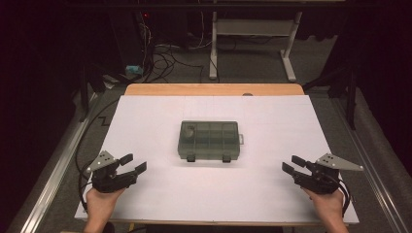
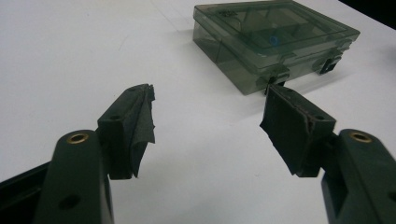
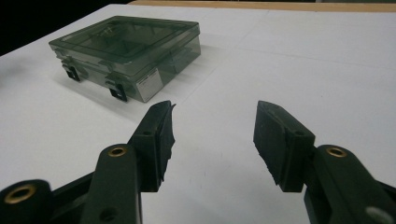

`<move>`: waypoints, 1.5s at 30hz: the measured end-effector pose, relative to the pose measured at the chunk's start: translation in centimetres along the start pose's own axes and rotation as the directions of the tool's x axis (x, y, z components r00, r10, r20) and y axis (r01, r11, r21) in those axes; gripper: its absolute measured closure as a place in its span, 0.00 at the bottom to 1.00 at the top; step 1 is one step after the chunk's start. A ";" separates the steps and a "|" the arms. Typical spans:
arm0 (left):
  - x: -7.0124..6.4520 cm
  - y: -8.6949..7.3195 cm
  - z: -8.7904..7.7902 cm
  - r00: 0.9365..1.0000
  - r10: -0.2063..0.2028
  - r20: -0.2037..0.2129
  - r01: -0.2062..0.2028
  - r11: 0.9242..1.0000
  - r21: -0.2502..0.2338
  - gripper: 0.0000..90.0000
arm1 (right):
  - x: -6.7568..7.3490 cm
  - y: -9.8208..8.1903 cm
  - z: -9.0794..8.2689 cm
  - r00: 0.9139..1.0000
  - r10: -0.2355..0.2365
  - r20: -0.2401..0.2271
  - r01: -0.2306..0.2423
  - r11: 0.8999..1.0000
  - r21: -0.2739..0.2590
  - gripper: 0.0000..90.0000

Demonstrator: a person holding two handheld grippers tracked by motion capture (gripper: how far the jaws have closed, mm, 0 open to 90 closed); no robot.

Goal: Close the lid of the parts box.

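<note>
We are holding the left claw (image 1: 136,163) near the left front corner of the white table sheet (image 1: 214,194), its jaws standing wide apart with nothing but bare sheet between them. We are holding the right claw (image 1: 290,164) near the right front corner, its jaws likewise spread wide and gripping nothing. No earlier moment is on hand, so we are telling only how they are standing.

The compartment box (image 1: 210,141), a smoky translucent plastic case with its lid shut, is lying flat on the sheet between the two claws and farther out from us, well apart from both. Seen along the left claw's jaws, the box (image 2: 275,39) is sitting ahead and to the right; along the right claw's jaws, it (image 3: 128,53) is sitting ahead and to the left. Its two dark latches (image 1: 209,158) are facing our side, and a small dark object (image 1: 190,130) is lying in its far left compartment; what it is we cannot tell.

Beyond the claws, the white sheet is covering most of a wooden tabletop (image 1: 214,89), whose bare far edge is showing. Behind it the room is staying dark: a grey floor with tangled cables (image 1: 165,58) and the white legs of another desk (image 1: 252,43). Metal rails (image 1: 53,174) are running along both sides of the table.
</note>
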State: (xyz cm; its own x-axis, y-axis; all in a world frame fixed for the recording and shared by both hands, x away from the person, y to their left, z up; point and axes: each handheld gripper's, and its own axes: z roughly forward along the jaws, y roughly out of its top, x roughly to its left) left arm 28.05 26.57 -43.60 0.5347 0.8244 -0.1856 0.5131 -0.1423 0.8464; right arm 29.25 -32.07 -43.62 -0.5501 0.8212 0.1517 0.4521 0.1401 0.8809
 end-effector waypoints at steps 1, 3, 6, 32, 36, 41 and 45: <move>0.0 -0.1 0.0 1.000 0.001 -0.001 -0.001 1.000 -0.002 0.37 | 0.0 -0.1 0.0 1.000 0.001 0.003 -0.001 1.000 0.001 0.52; 0.1 -0.2 0.0 1.000 0.000 -0.003 0.000 1.000 -0.002 0.37 | -0.1 -0.3 0.0 1.000 -0.002 0.013 0.002 1.000 -0.001 0.50; 0.1 -0.3 0.0 1.000 0.003 -0.010 -0.003 1.000 -0.004 0.36 | -0.2 -0.5 -0.1 1.000 0.000 0.024 0.000 1.000 -0.005 0.49; 1.7 -1.5 0.1 0.997 -0.051 -0.050 0.051 0.999 0.001 0.36 | -1.6 -2.1 -0.9 0.996 0.021 0.086 -0.019 1.000 -0.025 0.41; 2.0 -1.7 0.1 0.997 -0.062 -0.054 0.062 0.998 0.002 0.36 | -1.8 -2.4 -1.0 0.995 0.025 0.098 -0.023 0.999 -0.026 0.41; 2.2 -1.8 0.2 0.996 -0.072 -0.053 0.073 0.997 0.007 0.36 | -2.1 -2.6 -1.0 0.994 0.027 0.110 -0.026 1.000 -0.013 0.41; 2.3 -2.1 0.2 0.995 -0.080 -0.051 0.081 0.997 0.013 0.36 | -2.1 -2.7 -1.0 0.993 0.026 0.116 -0.025 1.000 -0.012 0.40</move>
State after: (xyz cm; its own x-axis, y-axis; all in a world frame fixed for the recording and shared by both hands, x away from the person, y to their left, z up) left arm 28.36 28.63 -45.91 0.4569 0.8600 -0.2273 0.5637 -0.0823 0.8219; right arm 28.47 -34.69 -45.83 -0.4532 0.8831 0.1215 0.4569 0.1131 0.8823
